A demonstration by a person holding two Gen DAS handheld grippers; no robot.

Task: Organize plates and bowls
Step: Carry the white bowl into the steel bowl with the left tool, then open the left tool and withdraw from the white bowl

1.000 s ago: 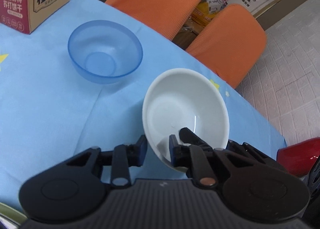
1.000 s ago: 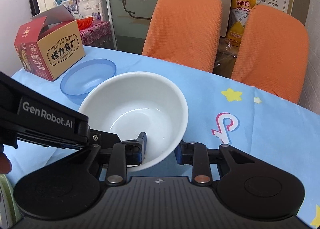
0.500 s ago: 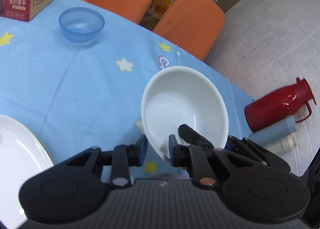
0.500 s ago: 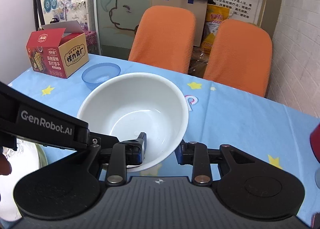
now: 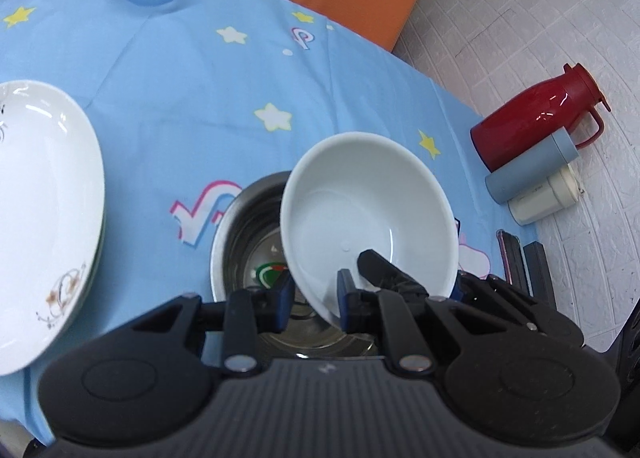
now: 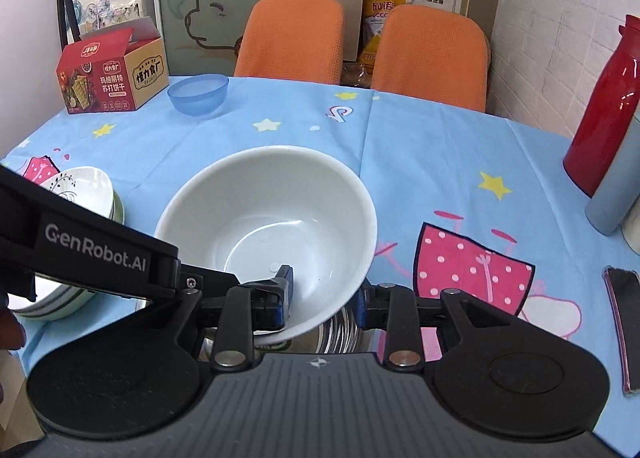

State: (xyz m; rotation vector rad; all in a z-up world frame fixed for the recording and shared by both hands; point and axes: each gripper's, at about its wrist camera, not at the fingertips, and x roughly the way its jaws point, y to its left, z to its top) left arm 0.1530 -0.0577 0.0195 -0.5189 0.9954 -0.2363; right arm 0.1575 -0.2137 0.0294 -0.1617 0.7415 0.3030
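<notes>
— Both tongs, left tongs (image 5: 312, 300) and right tongs (image 6: 324, 298), are clenched on the white bowl (image 6: 268, 226), held over a steel bowl (image 5: 240, 242).

— Only the right view shows the stacked bowls (image 6: 86, 194). A second ago the blue bowl (image 6: 198, 94) sat close; now it's far across the tabletop (image 6: 420, 146).

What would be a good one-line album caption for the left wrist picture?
Both grippers pinch the rim of a white bowl above a steel bowl on a starry blue tablecloth.
</notes>
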